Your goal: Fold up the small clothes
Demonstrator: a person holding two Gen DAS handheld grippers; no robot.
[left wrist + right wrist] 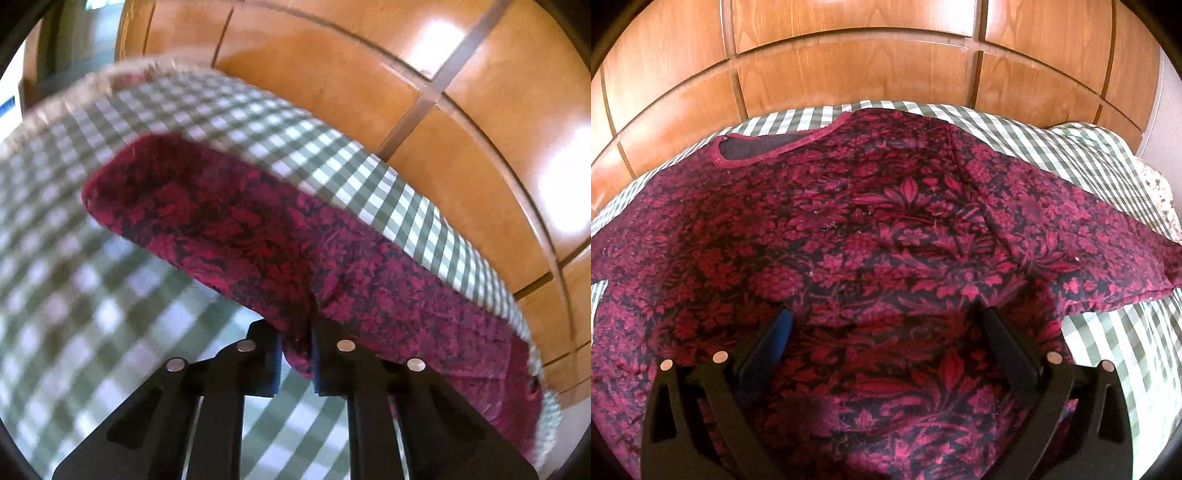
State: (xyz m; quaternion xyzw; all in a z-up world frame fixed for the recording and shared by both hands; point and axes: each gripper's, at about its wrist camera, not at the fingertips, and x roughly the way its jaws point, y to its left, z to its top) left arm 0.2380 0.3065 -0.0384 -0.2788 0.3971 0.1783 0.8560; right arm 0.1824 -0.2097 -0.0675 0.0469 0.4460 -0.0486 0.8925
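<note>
While left gripper (297, 354) pinches the red floral top's (258, 236) edge, right gripper (882, 332) hovers spread above it. No legible writing on the checked cloth (1071, 147).

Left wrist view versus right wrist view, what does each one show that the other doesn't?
Only the left wrist view shows the left tool shut on a bunched edge of the dark red floral-print garment, lifting it off the green-and-white checked cloth.

Only the right wrist view shows the garment's neckline and a spread sleeve, with the right tool open above the fabric, holding nothing.

Both show the garment, the checked cloth and the orange-brown wooden panelled wall behind.
</note>
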